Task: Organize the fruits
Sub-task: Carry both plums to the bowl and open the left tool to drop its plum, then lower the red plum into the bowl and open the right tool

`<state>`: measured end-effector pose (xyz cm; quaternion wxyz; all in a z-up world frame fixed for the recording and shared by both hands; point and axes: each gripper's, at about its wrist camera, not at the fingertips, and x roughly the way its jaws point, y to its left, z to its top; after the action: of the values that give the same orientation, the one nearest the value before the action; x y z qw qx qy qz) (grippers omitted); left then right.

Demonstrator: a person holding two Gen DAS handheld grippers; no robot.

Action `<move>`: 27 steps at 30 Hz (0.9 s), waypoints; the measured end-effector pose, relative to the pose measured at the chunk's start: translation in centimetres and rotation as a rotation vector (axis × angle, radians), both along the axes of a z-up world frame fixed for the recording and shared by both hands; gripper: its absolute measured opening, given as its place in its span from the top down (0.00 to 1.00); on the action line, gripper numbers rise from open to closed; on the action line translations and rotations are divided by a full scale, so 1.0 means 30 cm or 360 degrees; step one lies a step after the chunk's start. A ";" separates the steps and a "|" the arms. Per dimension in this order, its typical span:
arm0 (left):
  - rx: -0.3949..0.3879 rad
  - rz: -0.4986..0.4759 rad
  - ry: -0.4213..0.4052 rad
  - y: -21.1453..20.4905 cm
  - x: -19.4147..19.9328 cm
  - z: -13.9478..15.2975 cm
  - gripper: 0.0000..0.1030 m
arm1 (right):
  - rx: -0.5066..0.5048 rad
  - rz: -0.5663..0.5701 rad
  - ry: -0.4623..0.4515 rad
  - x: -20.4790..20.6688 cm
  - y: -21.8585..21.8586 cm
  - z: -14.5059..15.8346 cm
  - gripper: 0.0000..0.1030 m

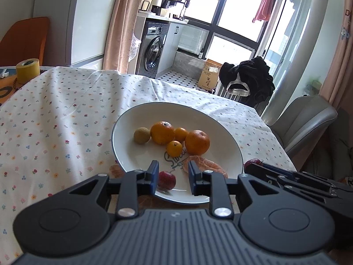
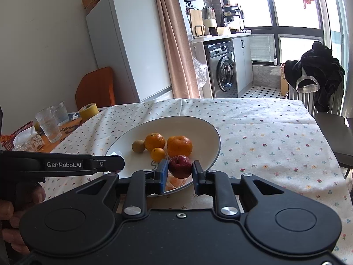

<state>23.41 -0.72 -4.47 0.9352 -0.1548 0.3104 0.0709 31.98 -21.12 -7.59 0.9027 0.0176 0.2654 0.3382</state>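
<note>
White plate (image 1: pixel 130 119) of oranges (image 1: pixel 162 132); right tongs (image 2: pixel 178 172) clamped on red fruit (image 2: pixel 180 166); left tongs (image 1: pixel 173 176) parted around another red fruit (image 1: pixel 167 180), right pad clear of it

Wide open floral tablecloth (image 2: pixel 275 137) runs to the table's far and right edges, nothing standing on it there. The white plate (image 1: pixel 136 119) sits toward the near edge, its middle crowded with oranges (image 1: pixel 162 132) and a brown fruit (image 1: pixel 142 135), rim and far half bare. At the left edge, glasses (image 2: pixel 48 124) and a yellow tape roll (image 2: pixel 89 111) block the way.
</note>
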 end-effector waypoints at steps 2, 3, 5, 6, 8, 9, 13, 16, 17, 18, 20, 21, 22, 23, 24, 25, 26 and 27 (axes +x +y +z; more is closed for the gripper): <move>-0.0003 0.0020 0.0012 0.013 -0.003 -0.003 0.75 | 0.0001 -0.0005 0.0005 0.009 0.002 -0.005 0.79; -0.0003 0.0026 0.0015 0.018 -0.007 -0.003 0.75 | 0.0004 -0.0007 0.0008 0.015 0.002 -0.008 0.79; 0.0008 0.0039 0.0023 0.027 -0.014 -0.003 0.75 | 0.0011 -0.0009 0.0012 0.023 0.004 -0.011 0.79; 0.0015 0.0044 0.0024 0.030 -0.019 -0.003 0.73 | 0.0015 -0.0009 0.0013 0.027 0.005 -0.013 0.79; 0.0030 0.0052 0.0024 0.037 -0.030 -0.003 0.71 | 0.0022 -0.0008 0.0017 0.033 0.008 -0.016 0.79; 0.0036 0.0057 0.0026 0.040 -0.034 -0.003 0.70 | 0.0025 -0.0008 0.0020 0.036 0.010 -0.017 0.79; 0.0043 0.0067 0.0041 0.056 -0.049 -0.005 0.69 | 0.0026 -0.0009 0.0015 0.040 0.023 -0.018 0.79; 0.0043 0.0078 0.0048 0.071 -0.060 -0.007 0.69 | 0.0007 -0.0020 -0.0017 0.043 0.035 -0.010 0.79; 0.0045 0.0083 0.0049 0.074 -0.065 -0.006 0.69 | 0.0010 -0.0018 -0.0019 0.047 0.039 -0.008 0.79; 0.0046 0.0086 0.0052 0.077 -0.067 -0.007 0.68 | 0.0010 -0.0017 -0.0024 0.051 0.044 -0.006 0.78; 0.0046 0.0101 0.0071 0.084 -0.074 -0.007 0.64 | -0.0010 -0.0026 -0.0051 0.051 0.053 -0.003 0.69; 0.0043 0.0105 0.0074 0.087 -0.078 -0.007 0.62 | -0.0022 -0.0025 -0.0069 0.046 0.057 -0.001 0.64; 0.0038 0.0107 0.0073 0.094 -0.086 -0.008 0.60 | -0.0020 -0.0023 -0.0074 0.040 0.057 -0.001 0.61; 0.0036 0.0109 0.0076 0.097 -0.091 -0.008 0.58 | -0.0013 -0.0023 -0.0076 0.034 0.054 -0.001 0.58; 0.0037 0.0111 0.0079 0.099 -0.095 -0.009 0.52 | -0.0010 -0.0026 -0.0078 0.030 0.053 -0.001 0.56; 0.0040 0.0113 0.0080 0.100 -0.103 -0.009 0.45 | -0.0013 -0.0032 -0.0075 0.024 0.051 -0.003 0.56; 0.0040 0.0113 0.0072 0.103 -0.110 -0.009 0.43 | -0.0017 -0.0036 -0.0071 0.019 0.049 -0.004 0.56; 0.0036 0.0113 0.0067 0.105 -0.116 -0.008 0.39 | -0.0019 -0.0039 -0.0068 0.013 0.046 -0.005 0.55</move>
<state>19.93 2.43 -4.72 0.9271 -0.1536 0.3235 0.1106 32.37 -19.76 -7.75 0.9124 0.0084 0.2478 0.3257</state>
